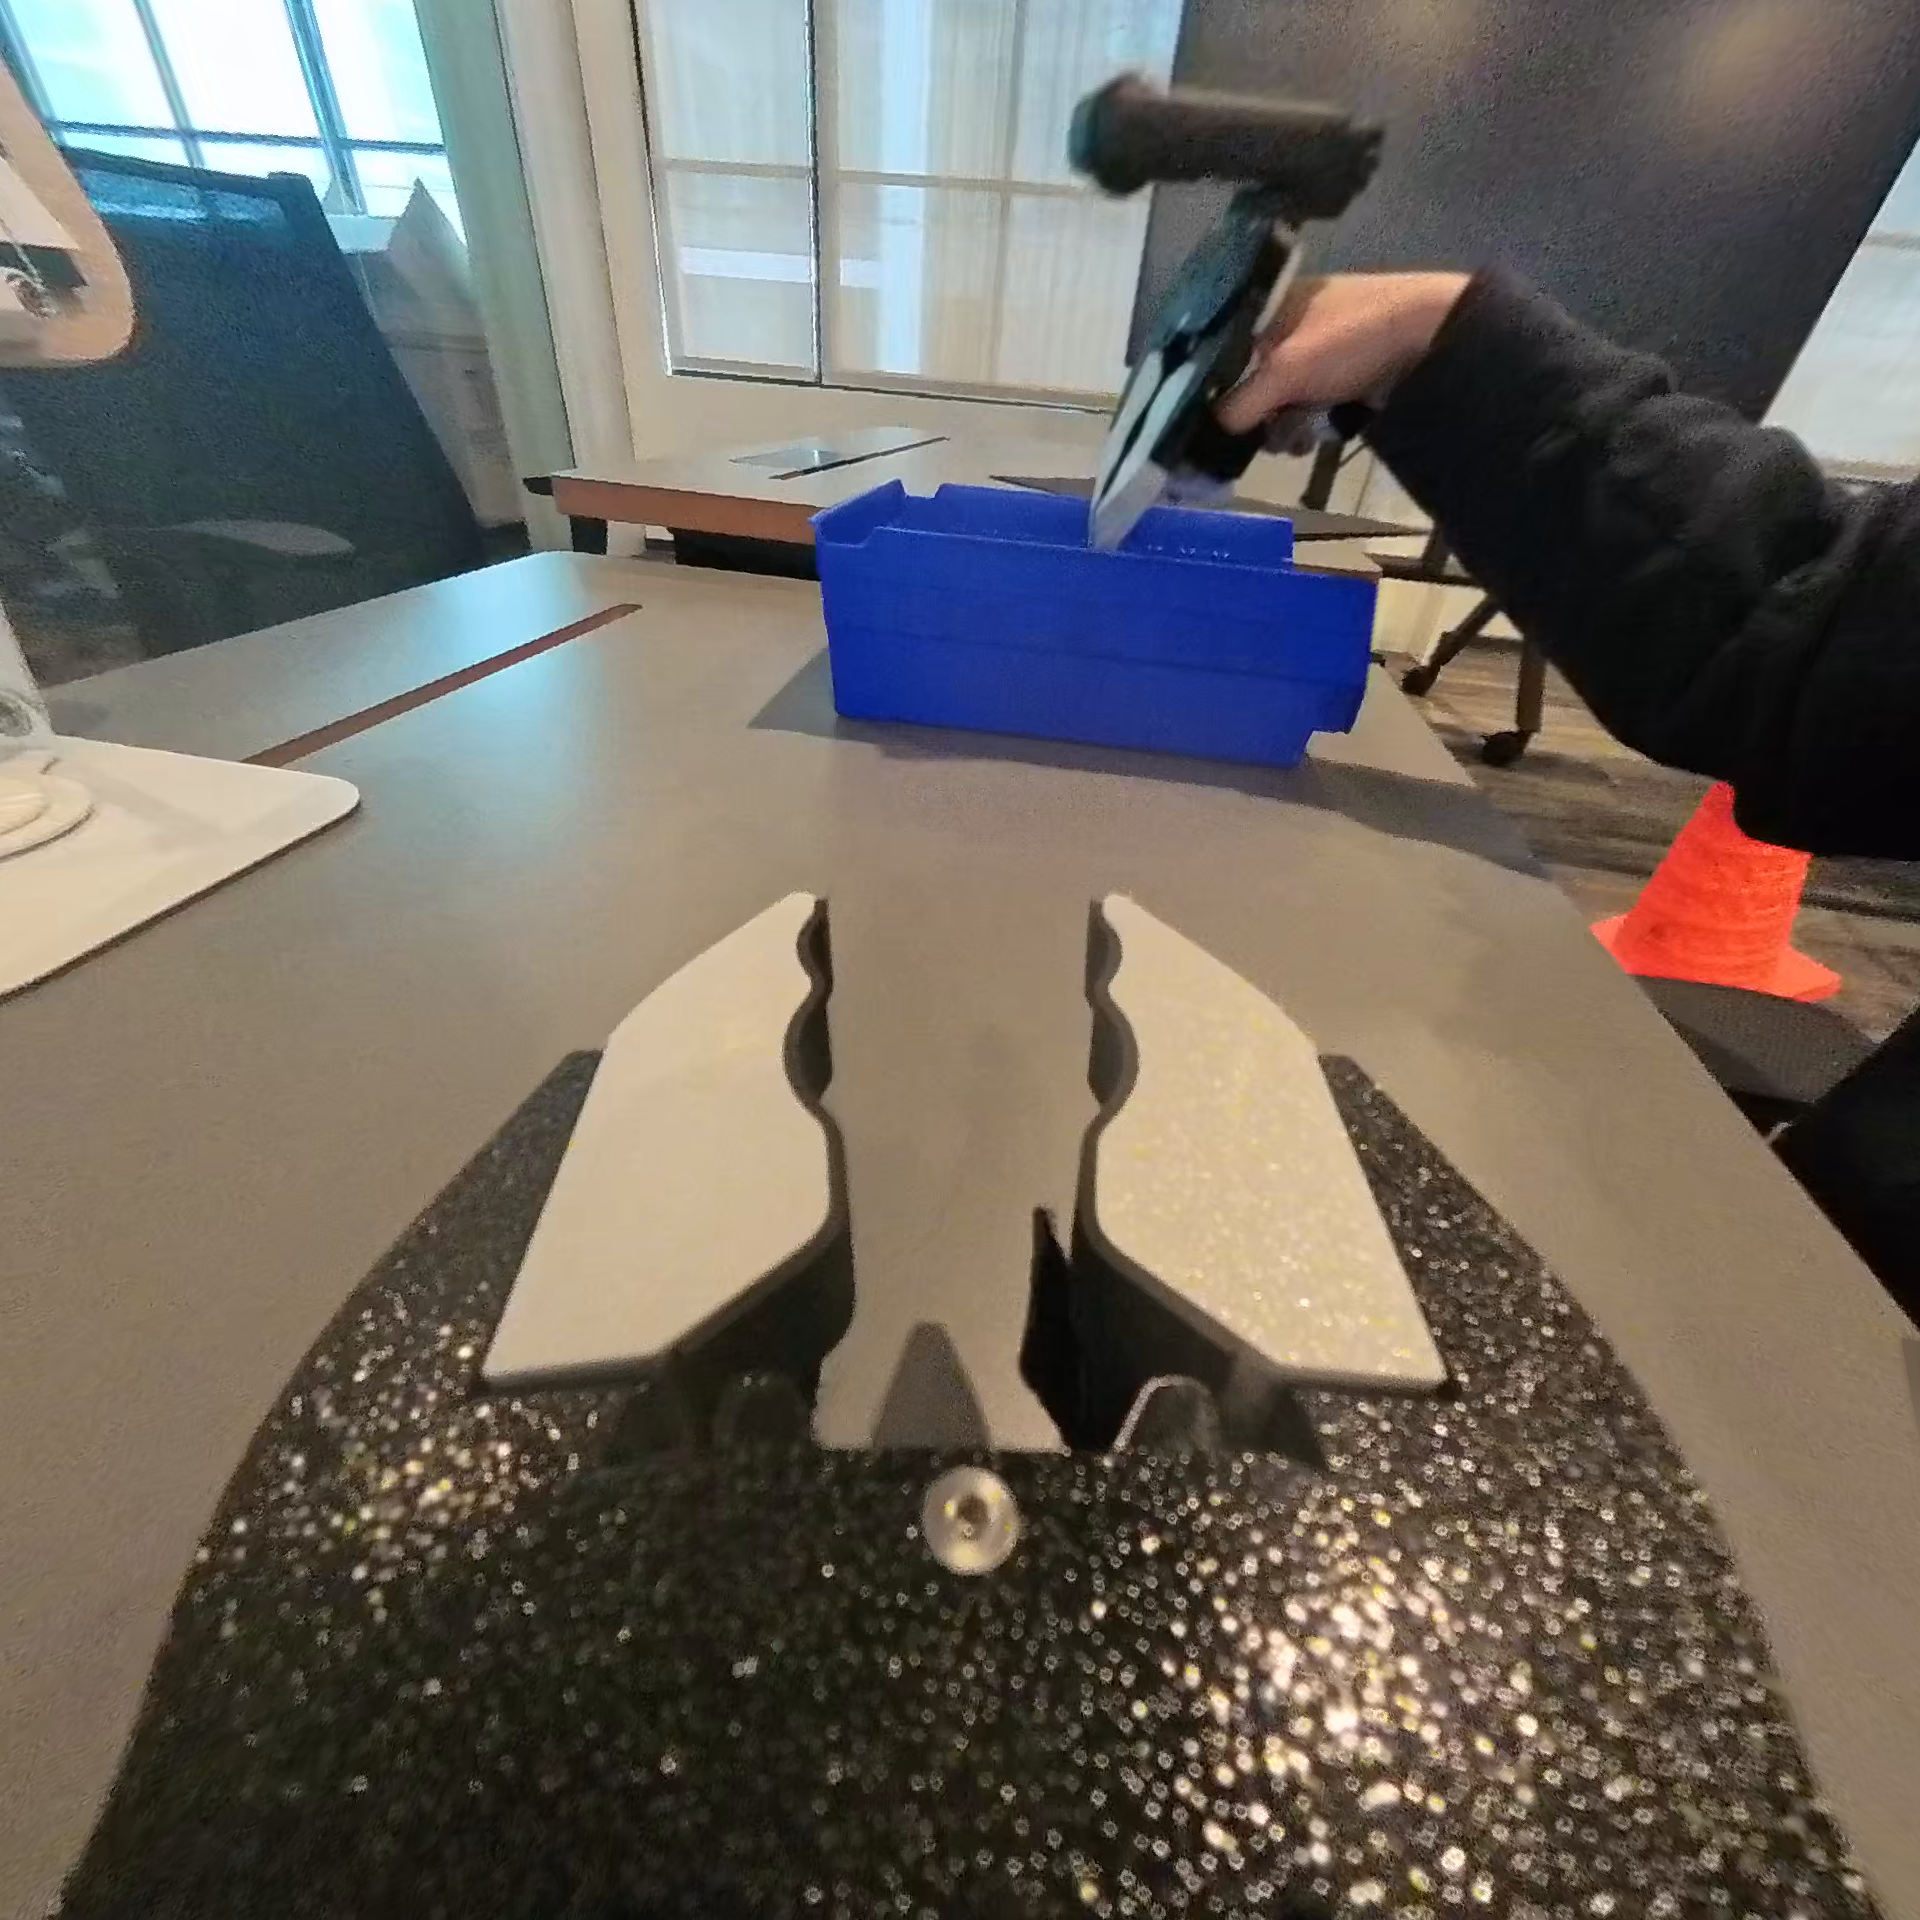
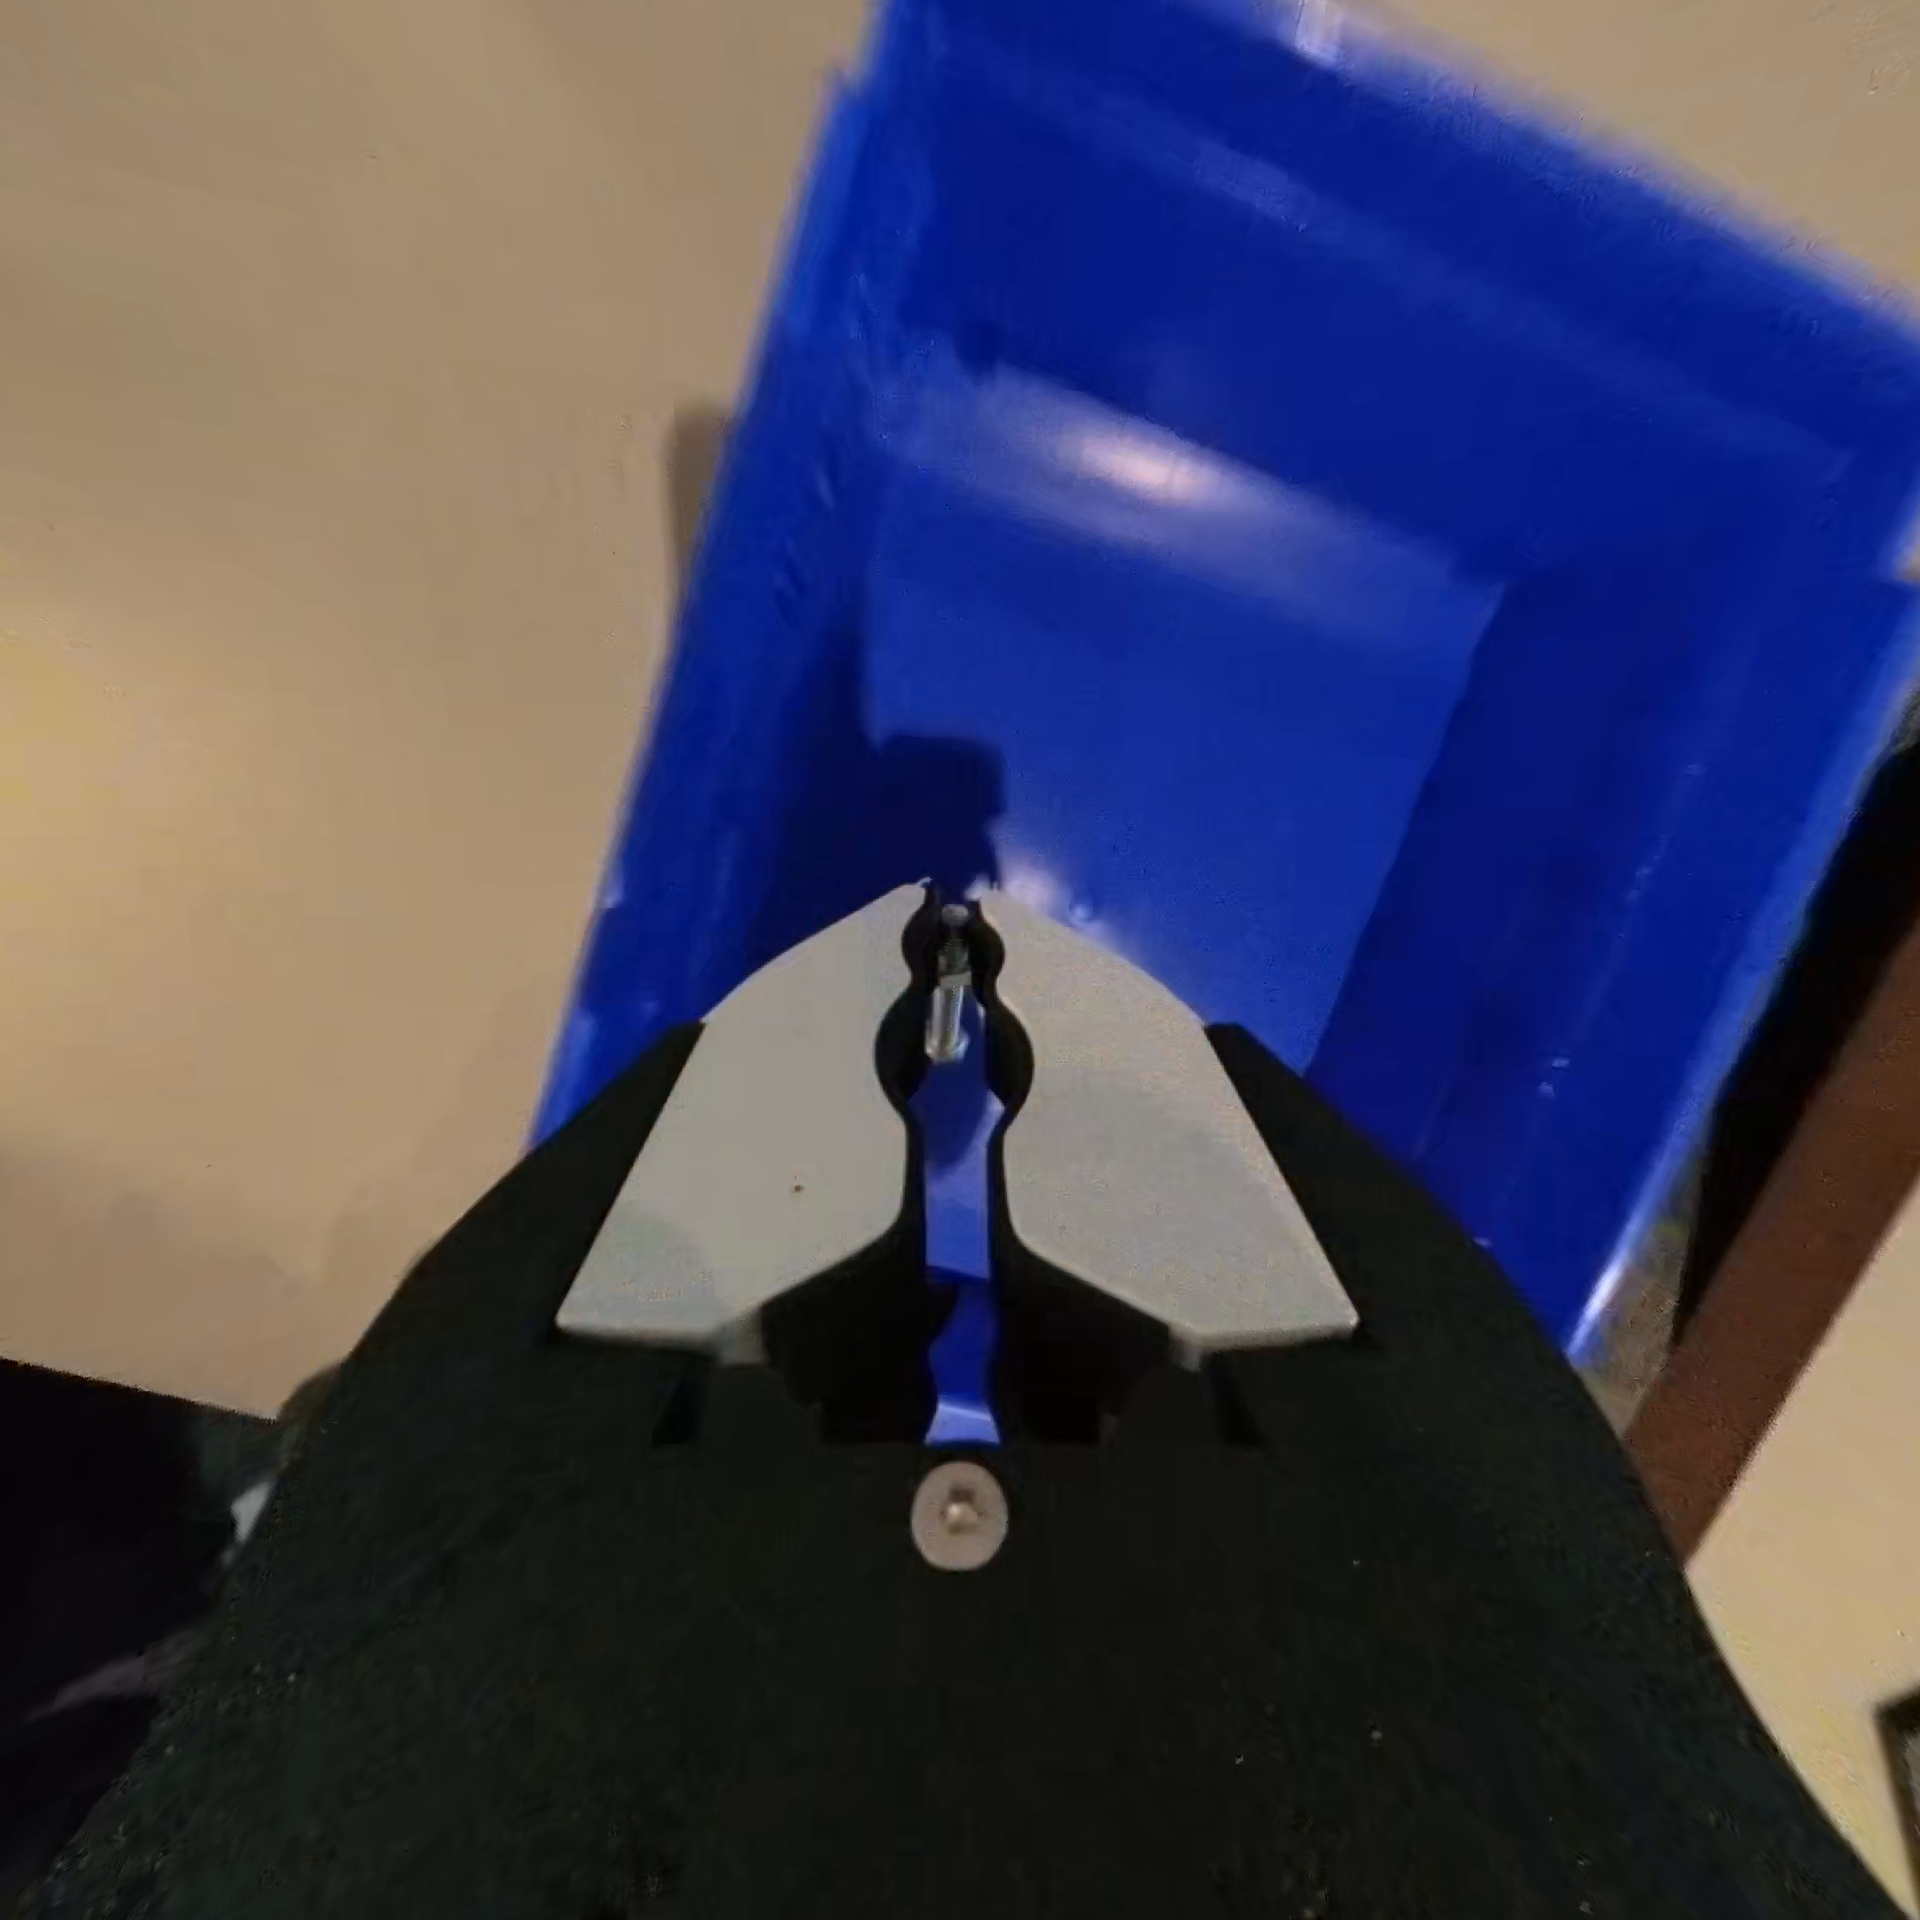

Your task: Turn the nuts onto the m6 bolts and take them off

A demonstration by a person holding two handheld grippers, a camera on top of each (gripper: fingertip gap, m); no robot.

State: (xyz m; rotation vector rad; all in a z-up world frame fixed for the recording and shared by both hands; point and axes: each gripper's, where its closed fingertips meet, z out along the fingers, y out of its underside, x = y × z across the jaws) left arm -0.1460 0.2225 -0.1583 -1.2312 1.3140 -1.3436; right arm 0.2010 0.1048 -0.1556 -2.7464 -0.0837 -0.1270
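Risk sits with the right gripper (image 2: 951,914), whose jaws are pinched near the tips on one small silver bolt (image 2: 948,997) above the blue bin (image 2: 1558,935) — the hold is narrow, so a jolt or slight loosening would likely drop it into the bin. A nut may sit on its shank; blur leaves that unsure. The left gripper (image 1: 956,935) hovers over the grey table (image 1: 623,831), jaws spread and empty. Counted: one bolt, one bin, two grippers, one orange cone (image 1: 1720,904) — no loose nuts visible.
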